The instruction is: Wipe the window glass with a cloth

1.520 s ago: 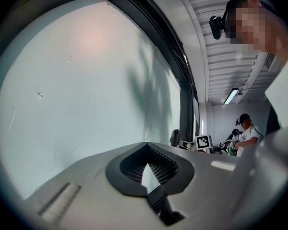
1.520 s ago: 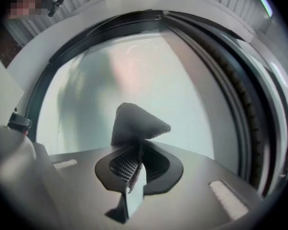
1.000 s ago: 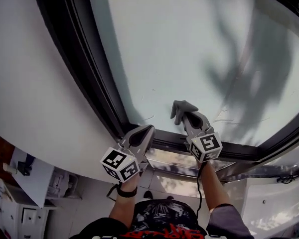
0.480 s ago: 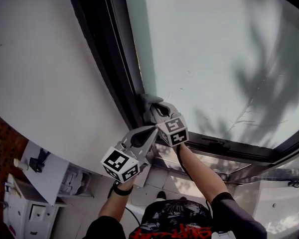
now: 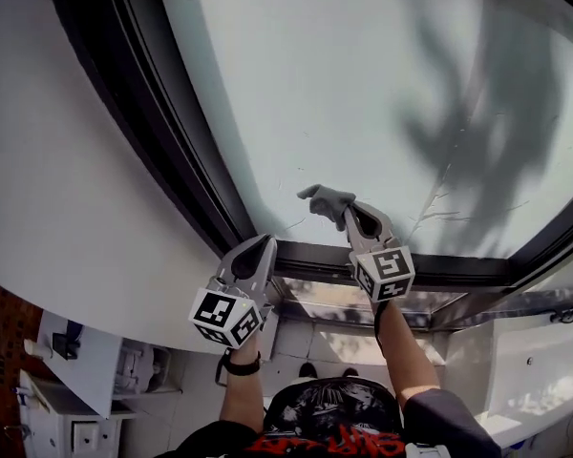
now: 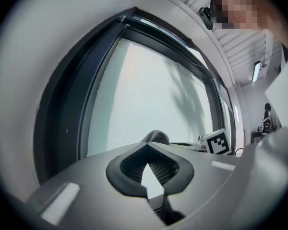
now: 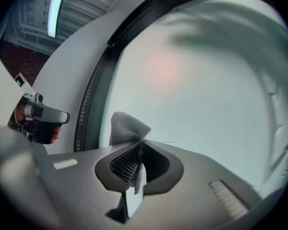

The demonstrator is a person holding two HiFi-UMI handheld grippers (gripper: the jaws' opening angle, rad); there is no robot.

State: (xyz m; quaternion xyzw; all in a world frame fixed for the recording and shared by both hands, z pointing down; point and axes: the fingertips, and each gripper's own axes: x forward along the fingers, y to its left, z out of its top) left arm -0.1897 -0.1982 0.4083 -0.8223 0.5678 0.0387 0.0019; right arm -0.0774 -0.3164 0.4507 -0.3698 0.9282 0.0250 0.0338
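Note:
The window glass (image 5: 363,103) fills the upper part of the head view, pale with tree shadows, inside a dark frame (image 5: 153,151). A grey cloth (image 5: 323,199) is pressed against the lower glass, and my right gripper (image 5: 349,210) is shut on it. In the right gripper view the cloth (image 7: 126,128) sticks out past the closed tips of my right gripper (image 7: 141,143). My left gripper (image 5: 264,240) is shut and holds nothing, resting by the lower frame, left of the right one. Its tips (image 6: 146,146) meet in the left gripper view, with the cloth (image 6: 156,137) just beyond them.
A white wall (image 5: 48,198) lies left of the frame. A lower pane and sill (image 5: 382,303) sit under the frame's bottom bar. White furniture (image 5: 57,399) stands low at the left. The person's arms and dark printed shirt (image 5: 325,418) are at the bottom.
My right gripper has swept the cloth back to the right along the lower glass, away from the left frame edge. The left gripper has stayed near the lower frame.

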